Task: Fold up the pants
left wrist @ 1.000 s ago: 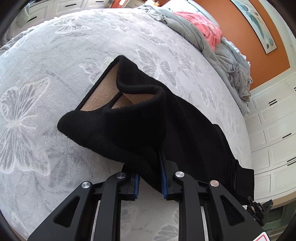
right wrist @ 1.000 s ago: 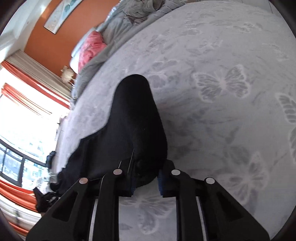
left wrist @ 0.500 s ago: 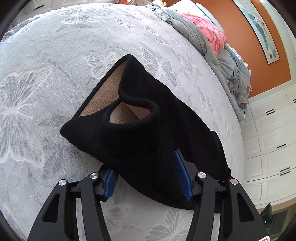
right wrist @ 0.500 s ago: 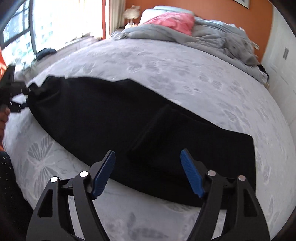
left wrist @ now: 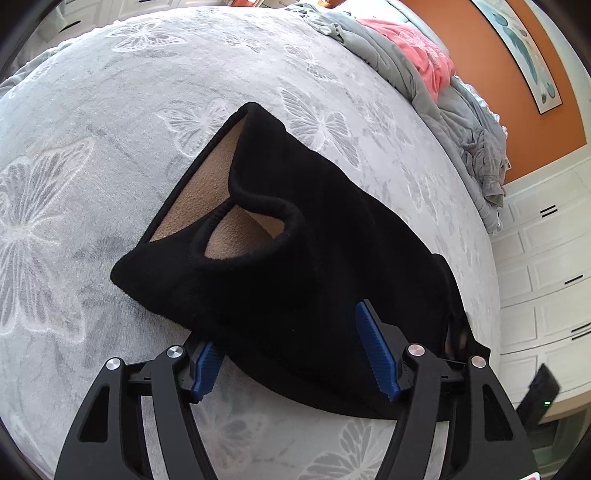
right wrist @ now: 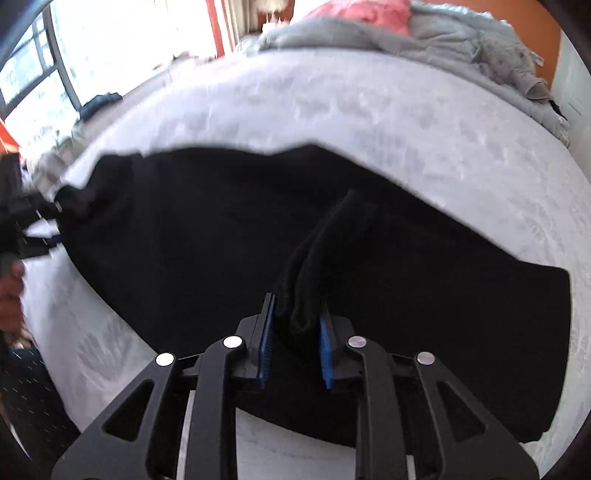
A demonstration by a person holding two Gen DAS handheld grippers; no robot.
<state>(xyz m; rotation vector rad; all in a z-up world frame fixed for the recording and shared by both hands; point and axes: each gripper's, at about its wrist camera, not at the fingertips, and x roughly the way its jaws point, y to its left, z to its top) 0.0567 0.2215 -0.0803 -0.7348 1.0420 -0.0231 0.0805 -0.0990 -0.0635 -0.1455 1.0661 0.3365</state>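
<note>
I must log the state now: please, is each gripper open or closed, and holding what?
Left gripper: open, holding nothing; the pants lie between its fingers.
Right gripper: closed on a fold of the pants.

Left wrist view: sits just behind left gripper (left wrist: pixel 295 354), looks down and forward, close over waist opening of black fleece pants with tan lining (left wrist: pixel 295 240), toward head edge of grey butterfly-print bed cover (left wrist: pixel 110 92) and orange wall (left wrist: pixel 480 48).

Right wrist view: sits just behind right gripper (right wrist: pixel 295 332), low and close over the pants (right wrist: pixel 184 240), faces across the bed cover (right wrist: pixel 332 99) toward bright window (right wrist: pixel 55 66); slightly blurred.

Shared: the pants, the bed cover, crumpled grey bedding with pink cloth (left wrist: pixel 402 55) (right wrist: pixel 369 26) at head edge. Left gripper (right wrist: pixel 26 225) shows at the right view's left margin.
</note>
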